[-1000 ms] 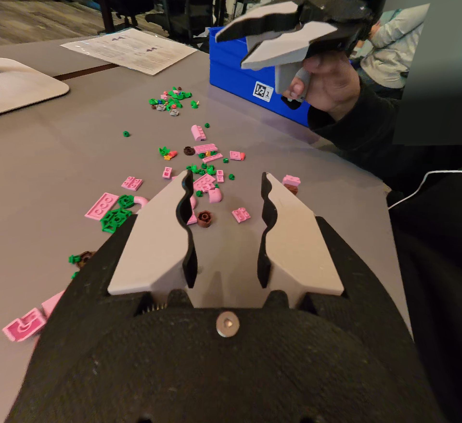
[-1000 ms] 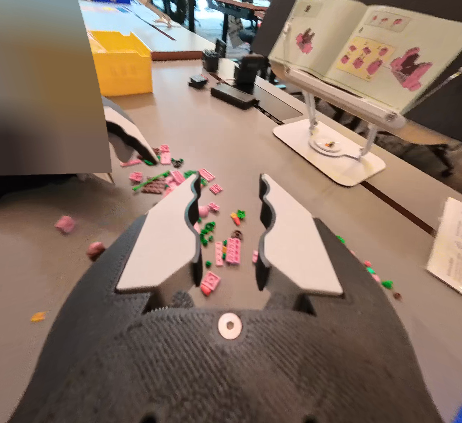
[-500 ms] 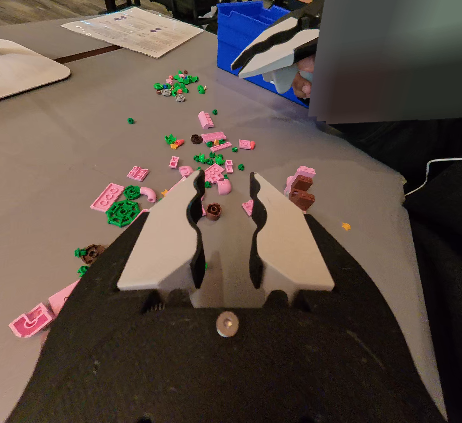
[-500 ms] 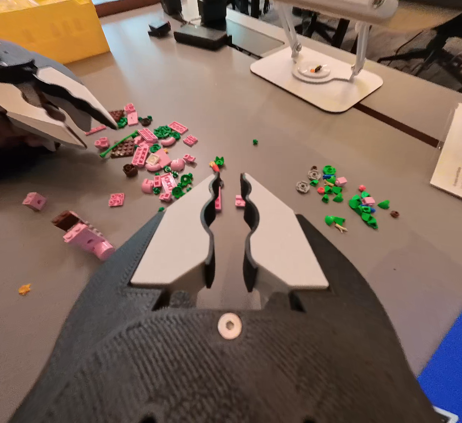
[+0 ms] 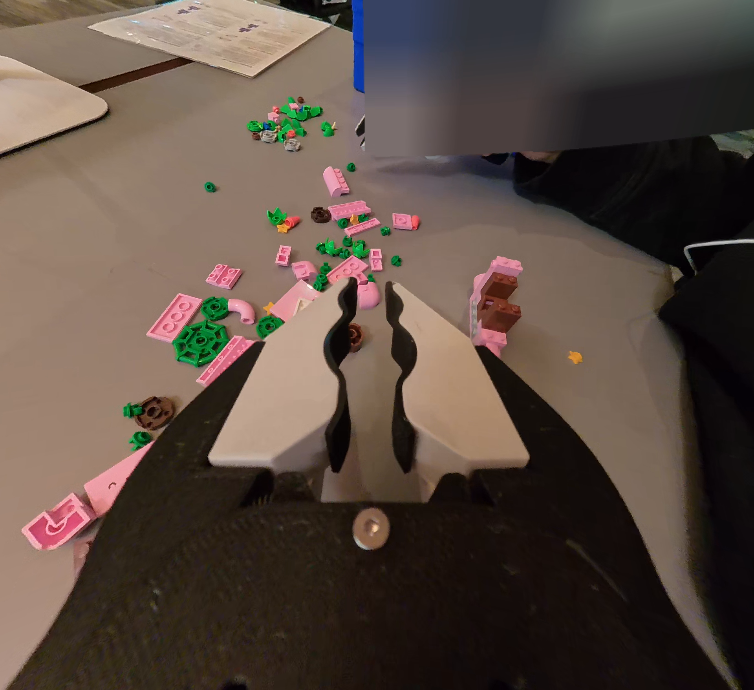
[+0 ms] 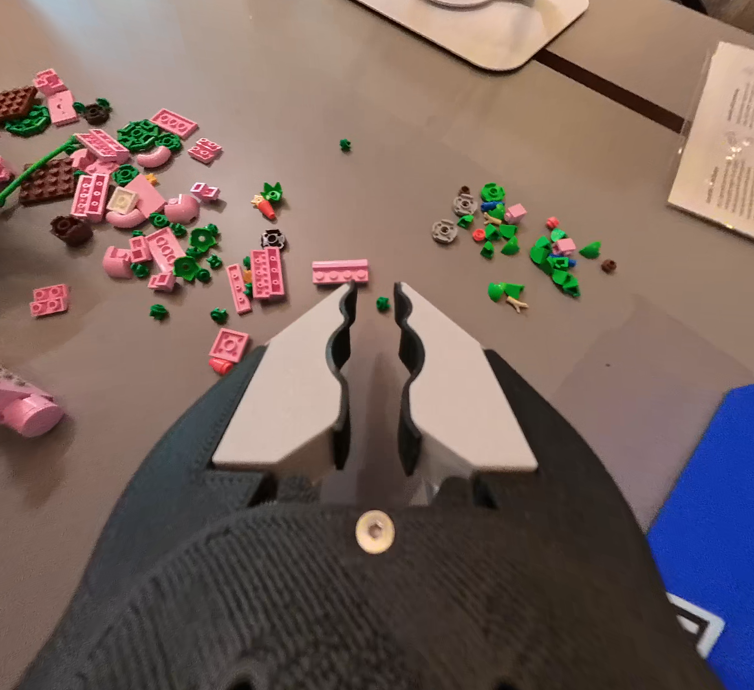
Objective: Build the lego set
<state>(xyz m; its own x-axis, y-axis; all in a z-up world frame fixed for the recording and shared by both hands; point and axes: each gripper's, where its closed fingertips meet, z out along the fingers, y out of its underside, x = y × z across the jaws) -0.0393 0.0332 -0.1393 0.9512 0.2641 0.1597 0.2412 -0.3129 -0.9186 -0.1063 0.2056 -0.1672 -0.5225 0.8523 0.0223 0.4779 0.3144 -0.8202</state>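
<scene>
Loose pink, green and brown Lego pieces lie scattered on the grey table. A partly built pink and brown assembly lies on its side right of my left gripper; its pink end shows in the right wrist view. My left gripper is narrowly open and empty, low over a brown round piece seen between its fingers. My right gripper is narrowly open and empty, with a small green stud between its tips. A pink long brick lies just ahead of its left fingertip.
A heap of small green pieces lies to the right, also visible in the left wrist view. A white stand base and a paper sheet sit farther back. A blue bin is at the right. A dark sleeve rests on the table's edge. From my right tips it is roughly 4 centimetres to the pink long brick; from my left, 15 centimetres. Look for it in the left wrist view too.
Both grippers have come down toward the table and their jaws have narrowed. The right one tilted down over the green stud. The left one moved over the brown round piece.
</scene>
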